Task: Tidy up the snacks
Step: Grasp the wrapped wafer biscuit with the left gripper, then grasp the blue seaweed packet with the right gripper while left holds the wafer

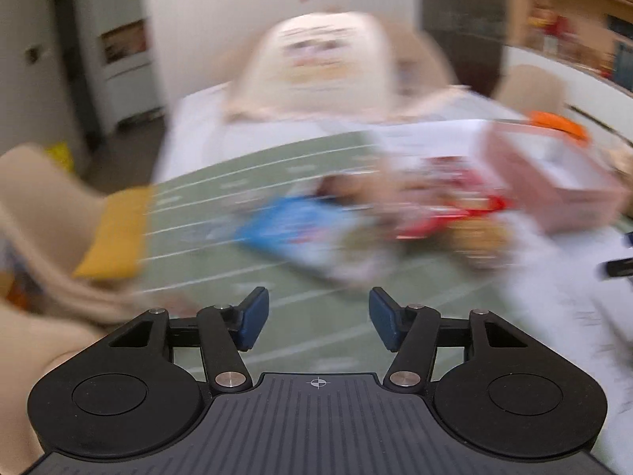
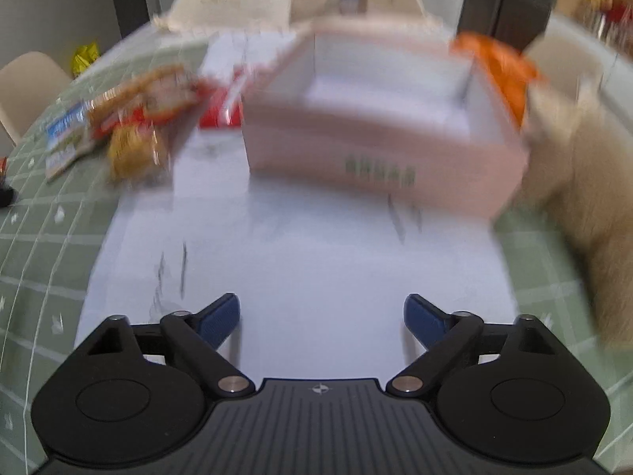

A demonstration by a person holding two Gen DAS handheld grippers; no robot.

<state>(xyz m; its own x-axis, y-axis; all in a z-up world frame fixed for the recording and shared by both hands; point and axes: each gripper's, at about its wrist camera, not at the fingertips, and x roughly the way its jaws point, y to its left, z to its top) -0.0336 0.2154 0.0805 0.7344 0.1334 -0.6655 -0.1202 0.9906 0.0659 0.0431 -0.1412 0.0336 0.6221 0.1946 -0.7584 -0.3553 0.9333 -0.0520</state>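
Note:
Both views are motion-blurred. A pink cardboard box (image 2: 379,158) stands open on the table, an orange packet (image 2: 498,67) at its far right corner; the box also shows in the left wrist view (image 1: 554,182). Left of it lies a heap of snack packets: a blue one (image 1: 289,225) (image 2: 65,138), a red one (image 1: 447,202) (image 2: 219,113) and a yellow-brown one (image 2: 130,150). My left gripper (image 1: 318,318) is open and empty above the green cloth, short of the blue packet. My right gripper (image 2: 321,316) is open and empty over white paper, in front of the box.
A green checked tablecloth (image 2: 31,253) covers the table, with a white sheet (image 2: 296,261) on it. A cream printed bag (image 1: 320,67) stands at the far edge. Beige chairs (image 2: 27,79) surround the table. A fluffy cream thing (image 2: 585,206) lies right of the box.

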